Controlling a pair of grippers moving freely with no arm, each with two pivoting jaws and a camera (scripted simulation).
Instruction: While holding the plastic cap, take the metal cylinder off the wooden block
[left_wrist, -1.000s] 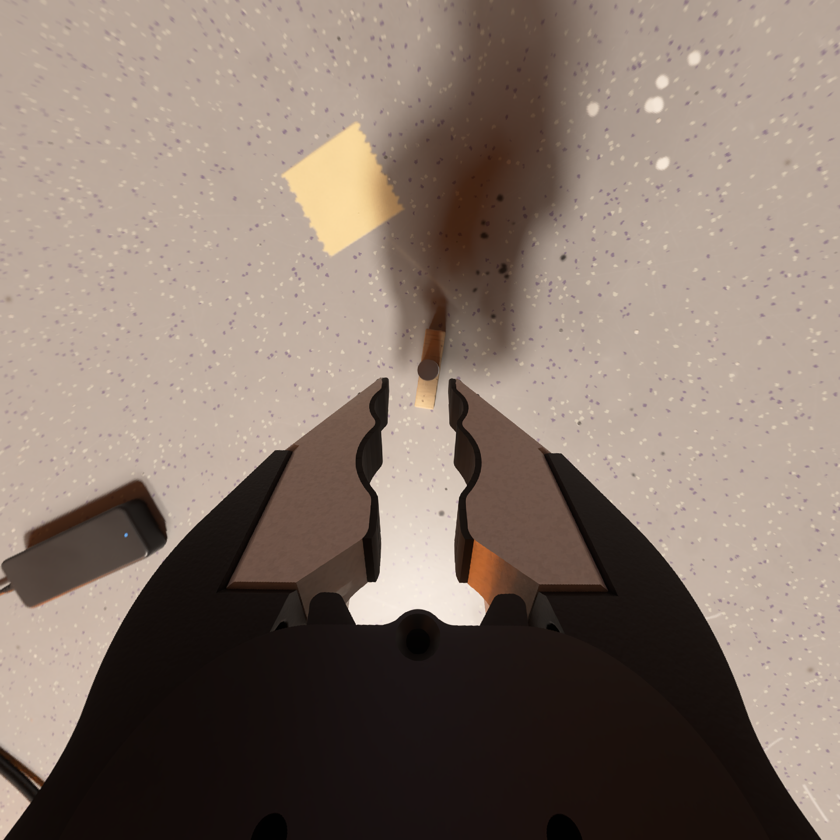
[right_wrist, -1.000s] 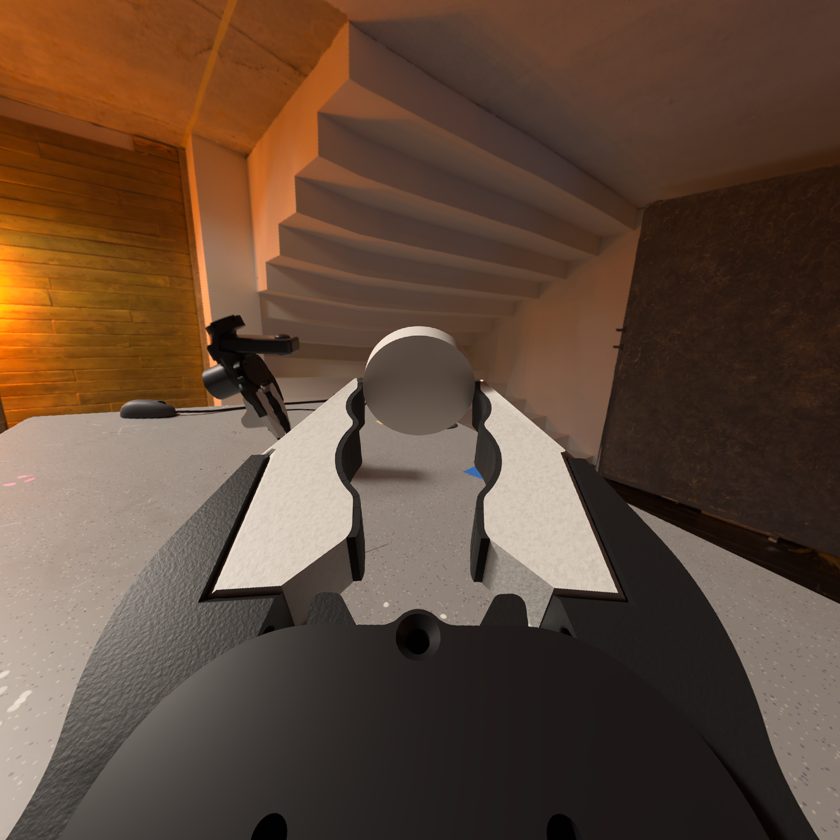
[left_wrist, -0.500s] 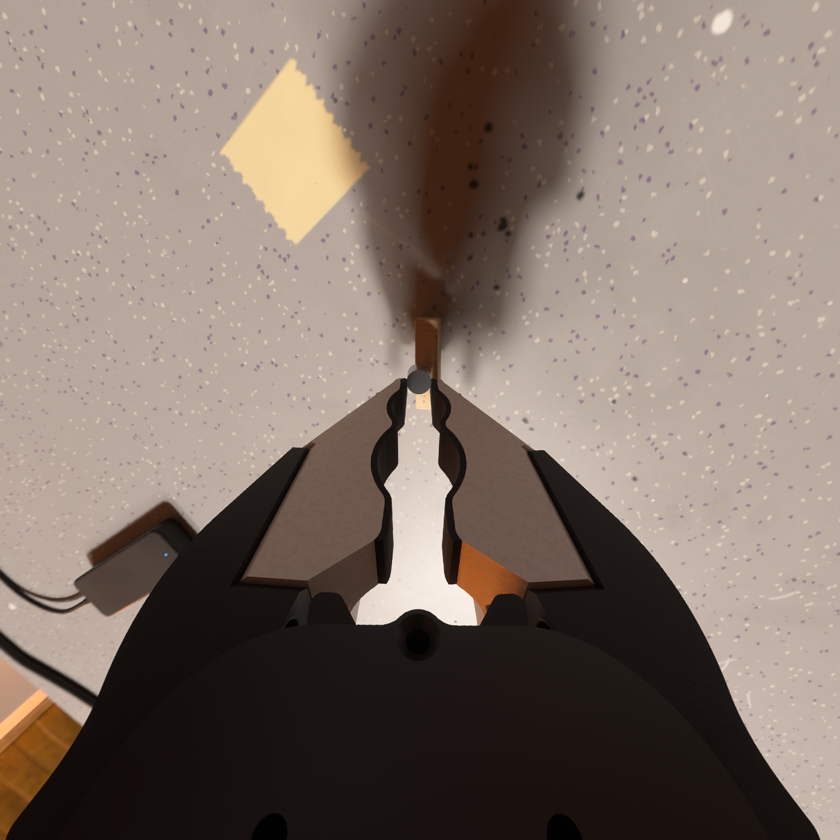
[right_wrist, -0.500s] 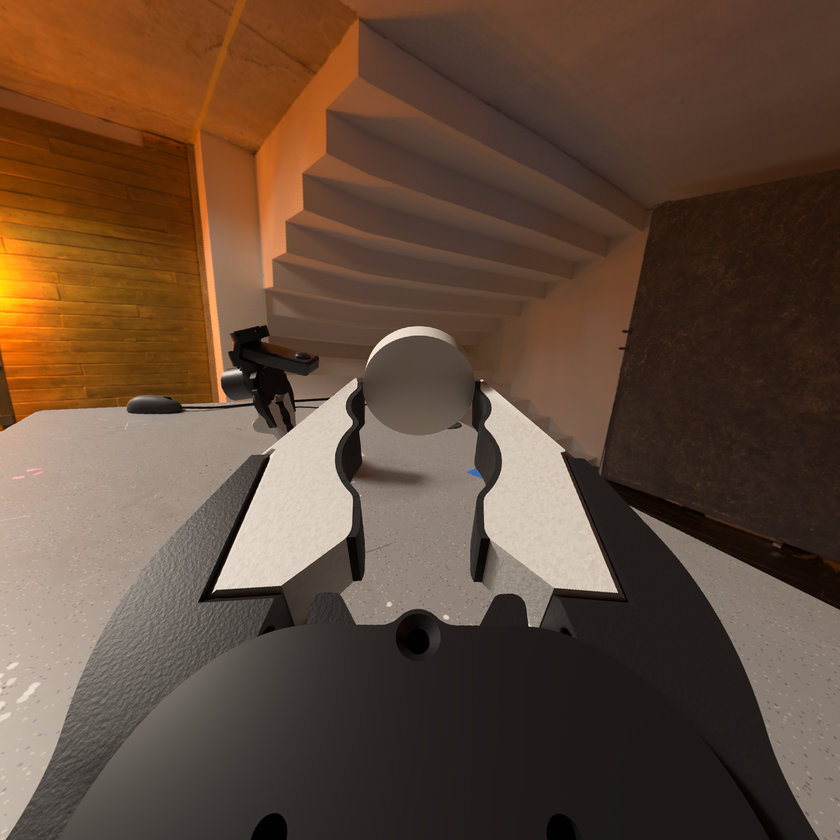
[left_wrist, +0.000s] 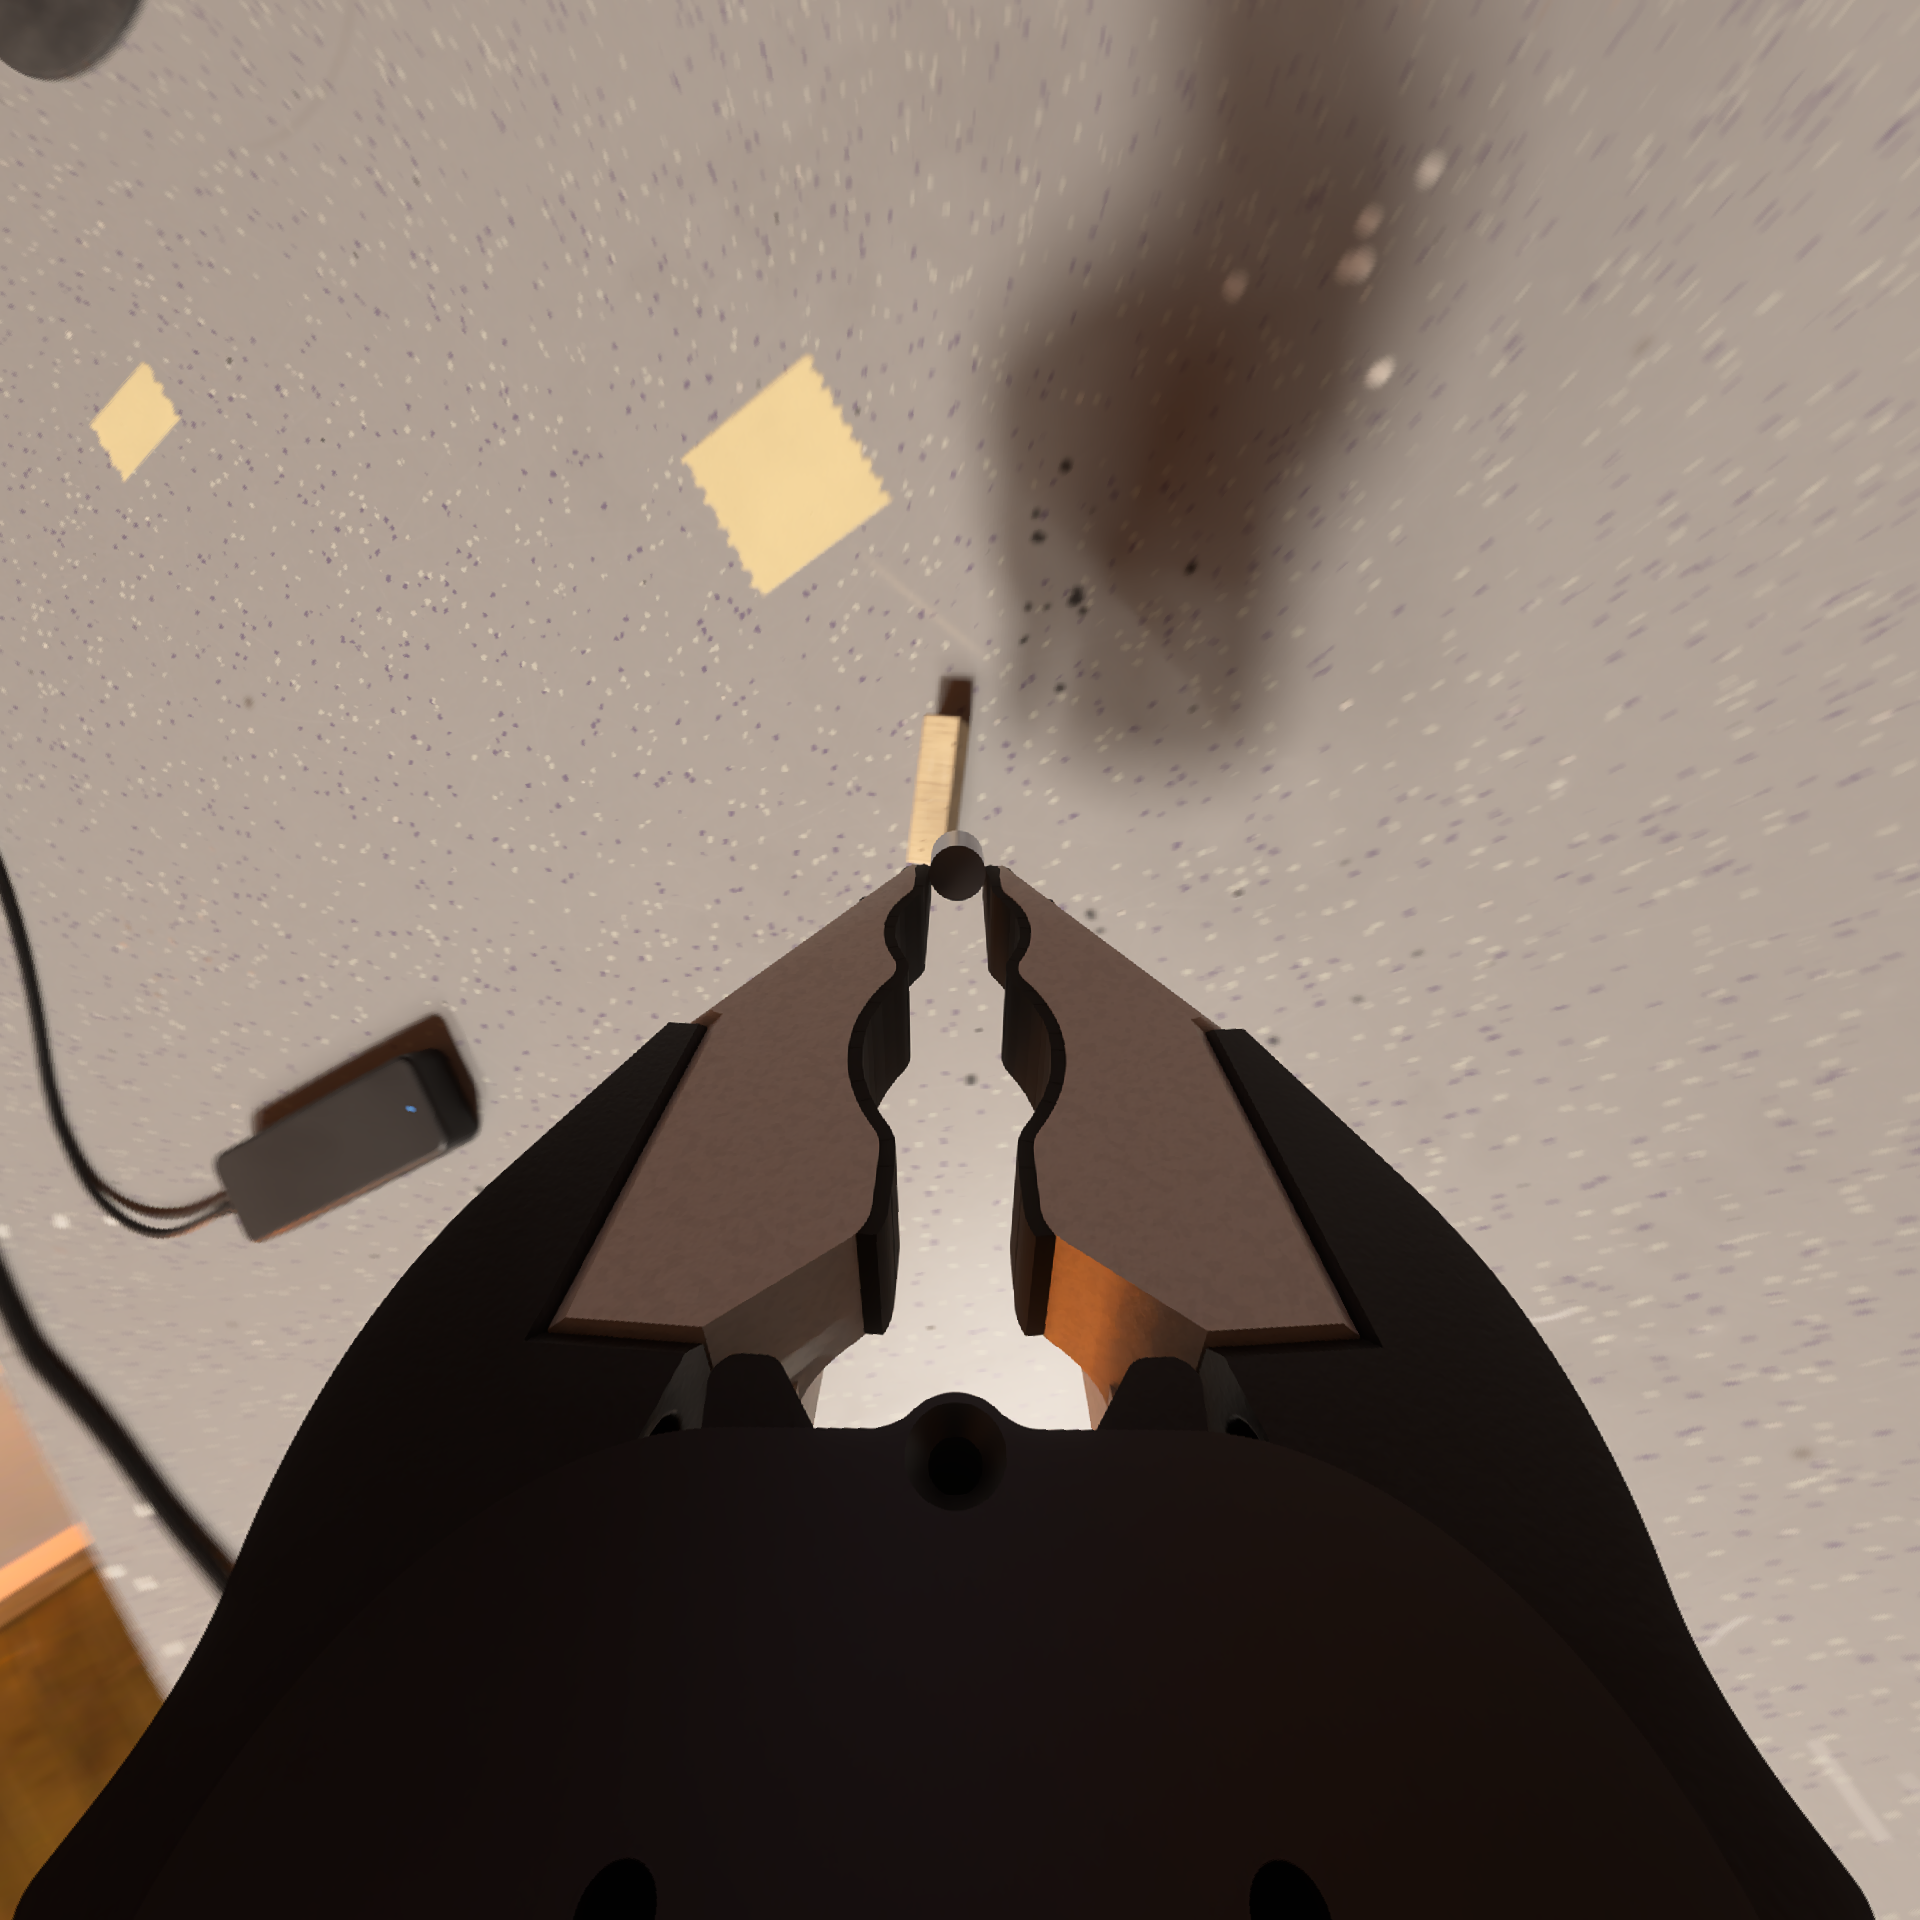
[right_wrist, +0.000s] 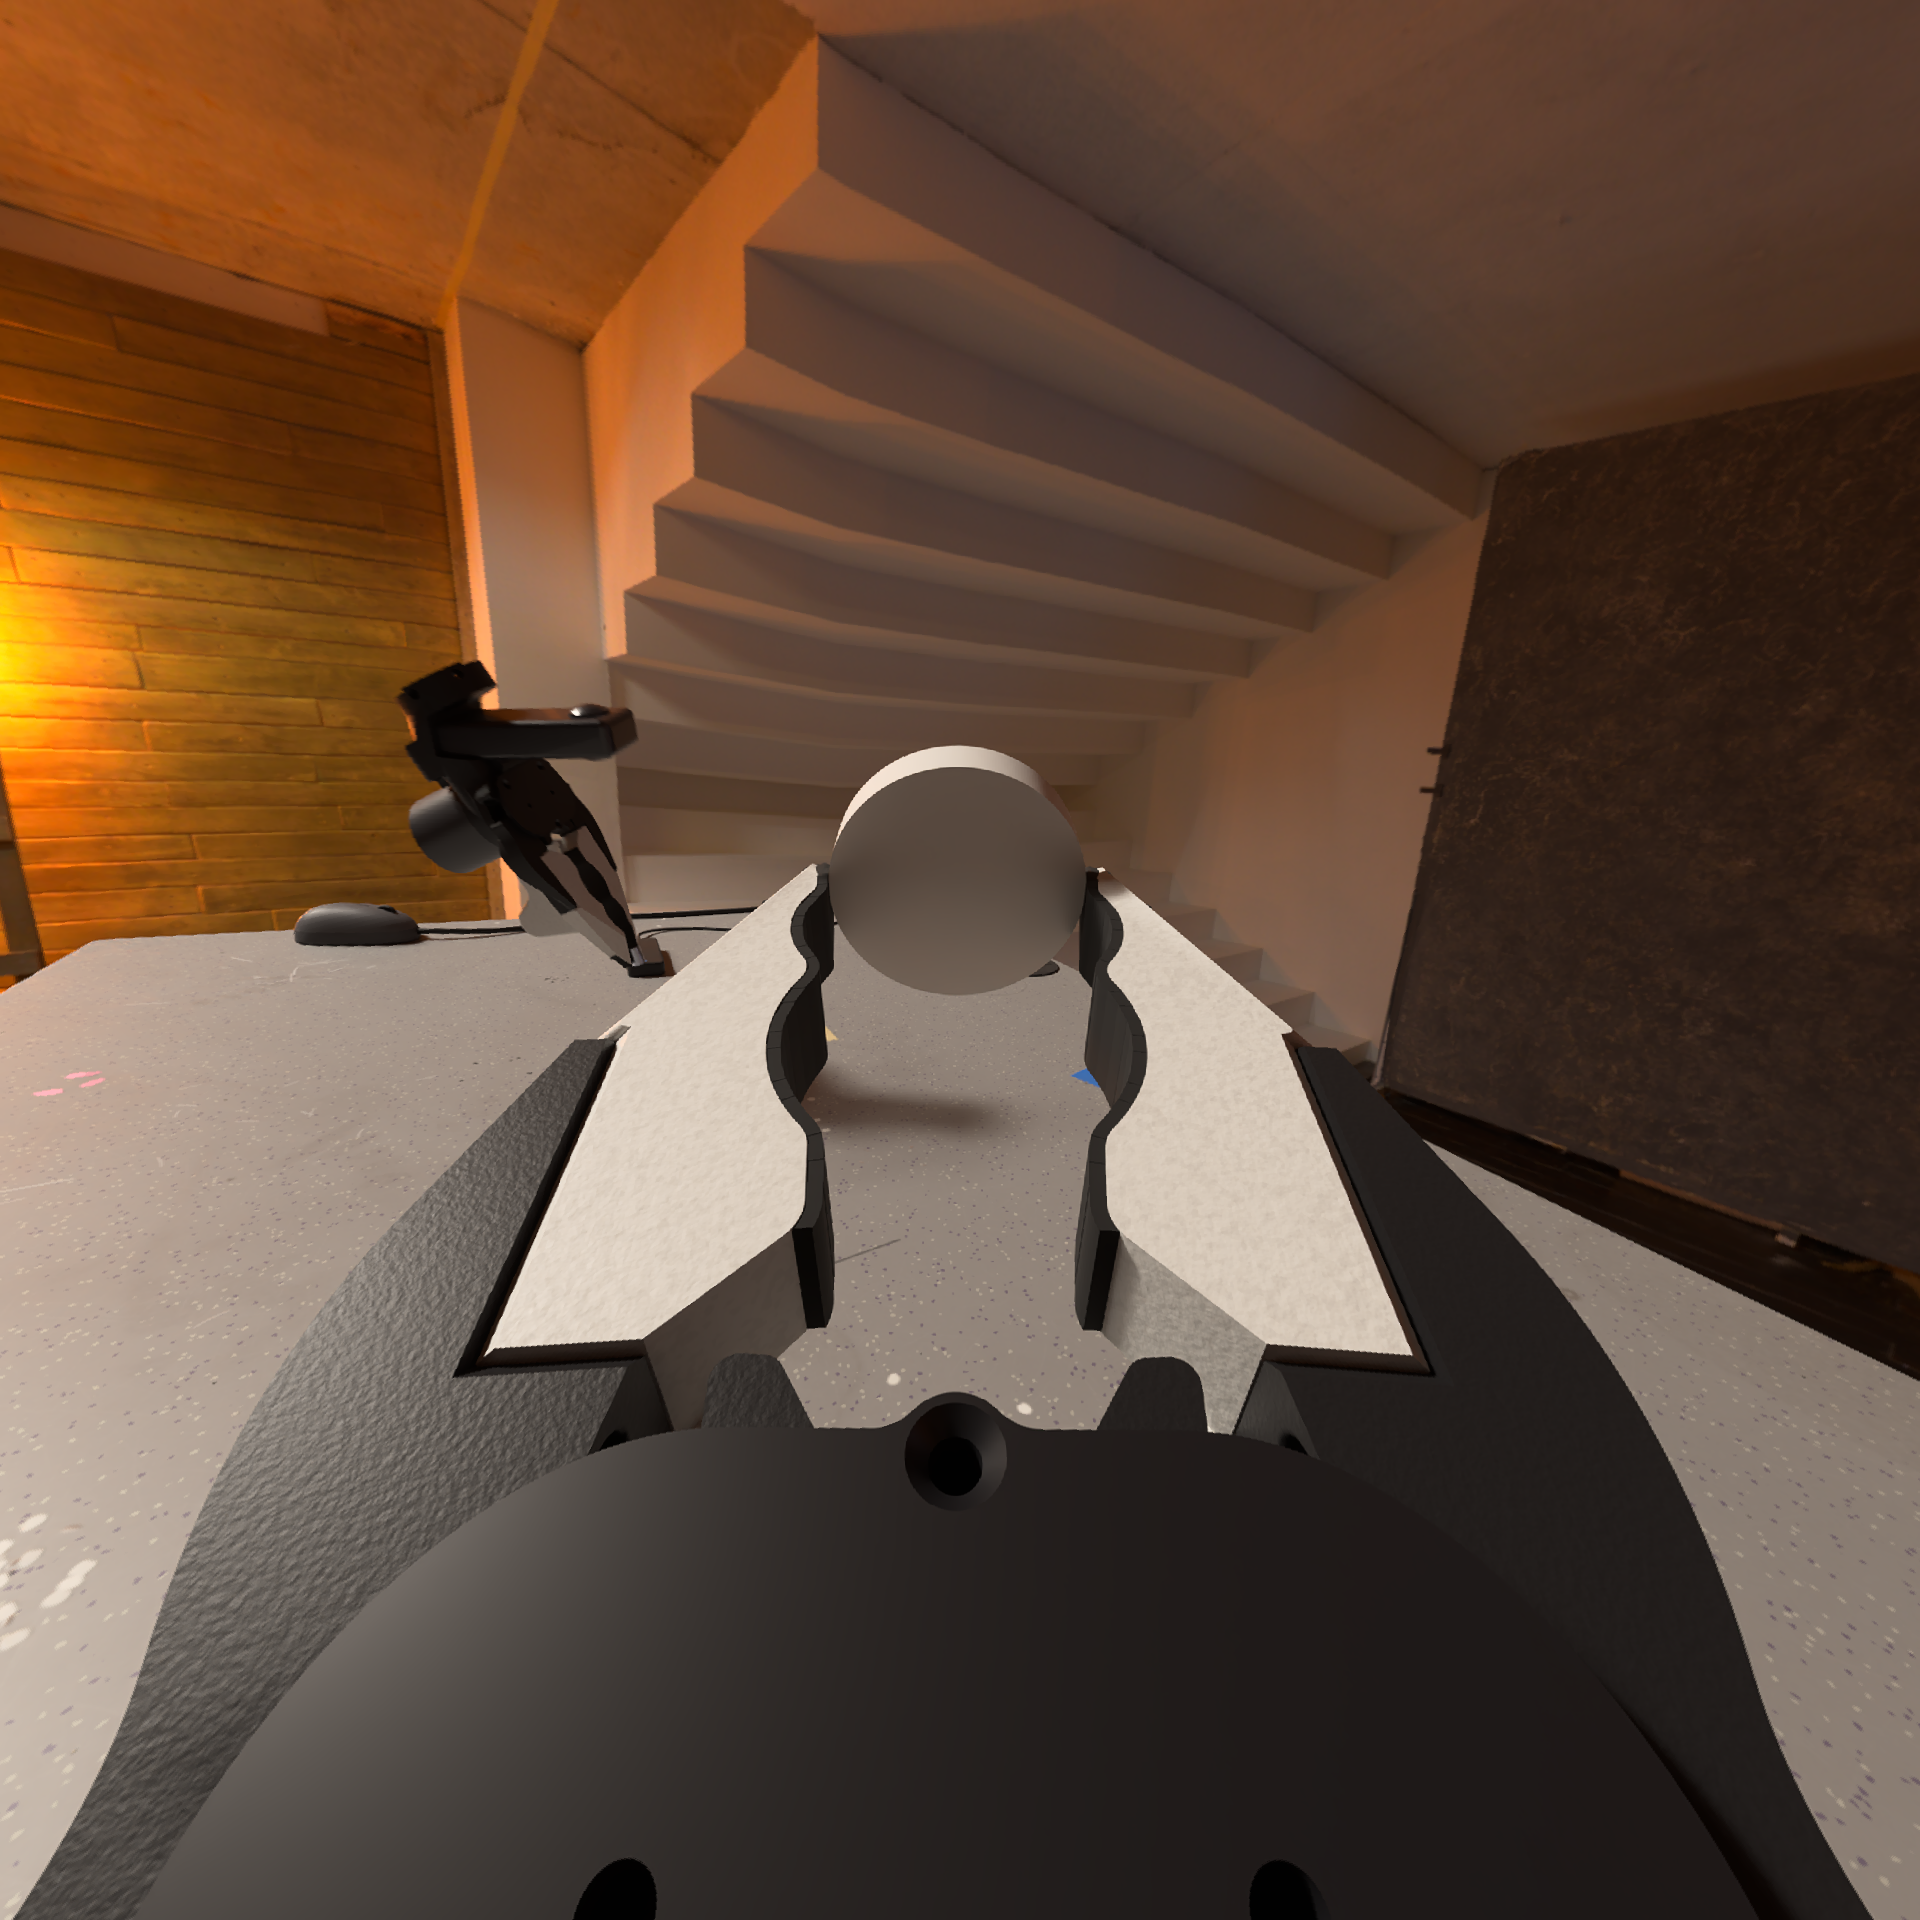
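L gripper (left_wrist: 957, 878) tilted down, pinching metal cylinder (left_wrist: 957, 871) – R gripper (right_wrist: 954, 914) level, clamping plastic cap (right_wrist: 954, 871)

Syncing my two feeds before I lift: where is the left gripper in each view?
Left wrist view: the left gripper fills the lower centre, its tips shut on the metal cylinder just above centre.
Right wrist view: it is small, left of centre, tilted with tips down at the table.
Shared landmark: the speckled grey table; the dark mouse seems to show in both.
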